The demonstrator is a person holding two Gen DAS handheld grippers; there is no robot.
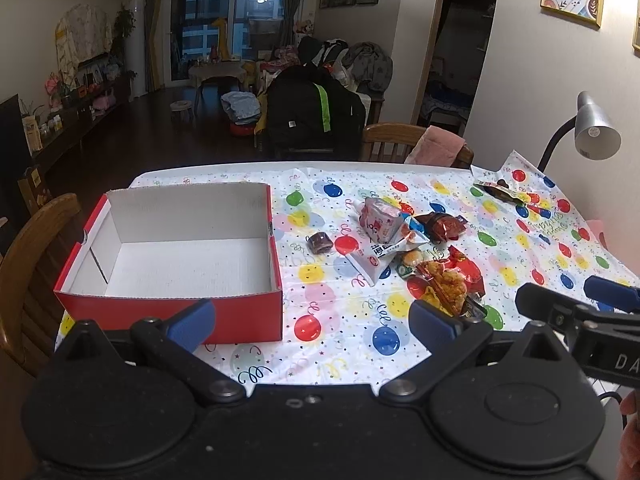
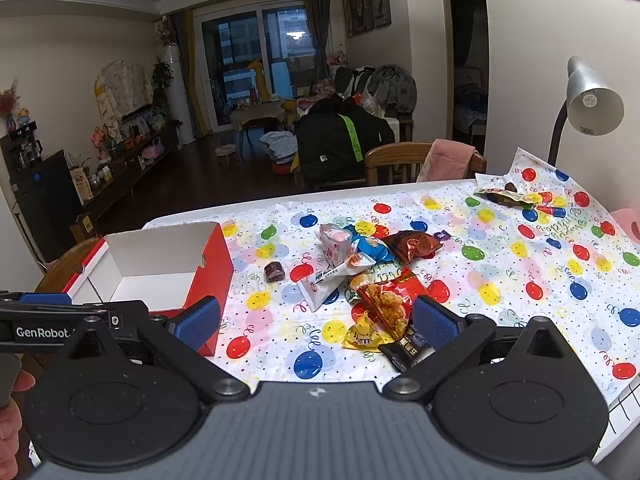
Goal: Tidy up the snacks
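An empty red cardboard box (image 1: pixel 248 308) with a white inside stands on the table's left part; it also shows in the right wrist view (image 2: pixel 216 264). A pile of snack packets (image 1: pixel 412 248) lies to its right, with a red fried-snack bag (image 1: pixel 448 276) at the front and a small dark cake (image 1: pixel 319 242) apart on the left. In the right wrist view the pile (image 2: pixel 372 276) includes a yellow packet (image 2: pixel 362 336) and a black packet (image 2: pixel 406 350). My left gripper (image 1: pixel 312 318) is open and empty above the table's near edge. My right gripper (image 2: pixel 316 320) is open and empty before the pile.
The table wears a balloon-print cloth (image 1: pixel 520 248). More wrappers (image 1: pixel 504 192) lie at the far right by a grey desk lamp (image 1: pixel 592 128). Wooden chairs stand at the left (image 1: pixel 36 248) and the far side (image 1: pixel 396 140).
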